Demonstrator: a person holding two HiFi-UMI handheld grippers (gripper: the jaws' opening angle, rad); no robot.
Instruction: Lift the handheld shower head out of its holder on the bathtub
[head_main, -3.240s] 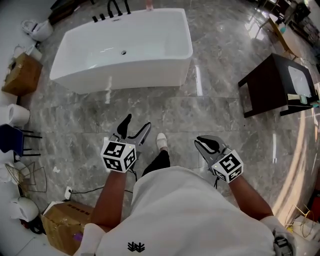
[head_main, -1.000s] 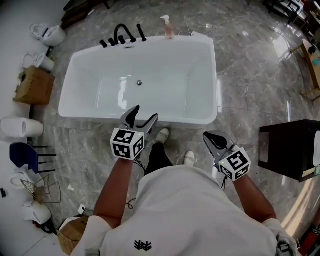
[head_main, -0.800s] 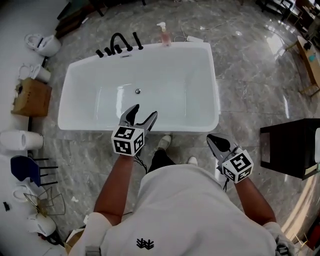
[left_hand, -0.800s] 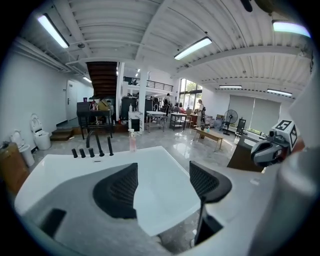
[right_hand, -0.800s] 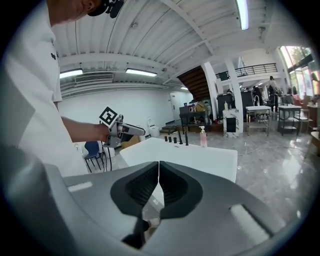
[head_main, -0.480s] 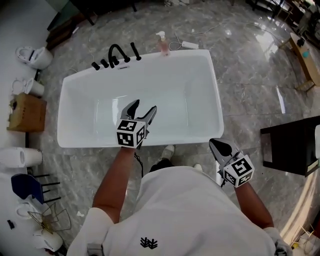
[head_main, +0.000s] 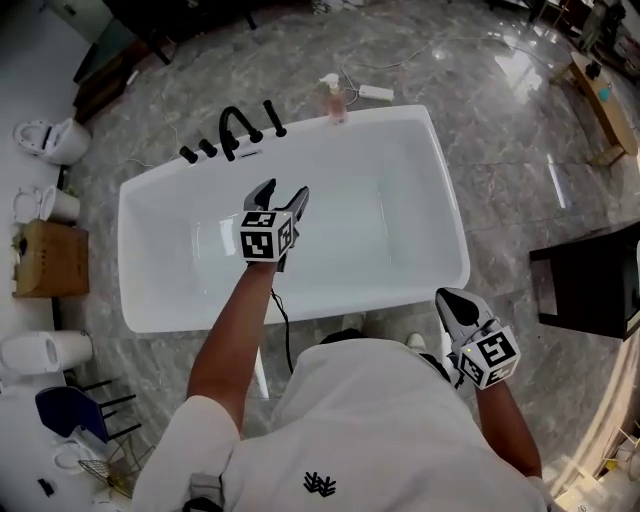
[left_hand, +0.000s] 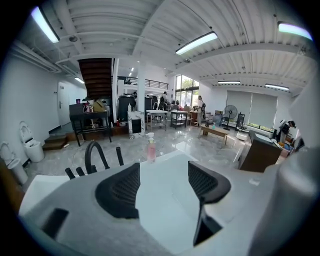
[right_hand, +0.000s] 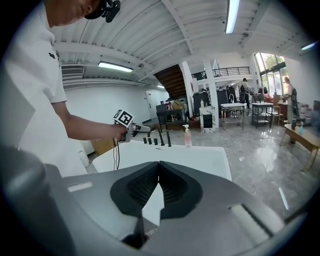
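Head view: a white bathtub (head_main: 440, 215) is seen from above on a grey marble-patterned floor (head_main: 520, 130). The left gripper (head_main: 281, 192) is held out on a bare forearm over the tub's basin, well short of the far rim. Its jaws are spread apart, and in the left gripper view (left_hand: 164, 175) nothing is seen between them but the tub's white interior.

The handheld shower head (head_main: 271, 118) is seen as a slim black rod standing upright on the far rim, just beside the black arched spout (head_main: 231, 127), with two small black knobs (head_main: 196, 152) further along the rim to the left. In the left gripper view the rod (left_hand: 119, 156) is ahead and to the left of the jaws, apart from them. A pink soap pump bottle (head_main: 332, 98) stands on the same rim to the right of the shower head.

The right gripper (head_main: 447, 298) is held low by the person's side, outside the tub's near edge. In the right gripper view (right_hand: 159, 170) its jaws are pressed together with nothing between them. A dark side table (head_main: 590, 285) stands at the right.
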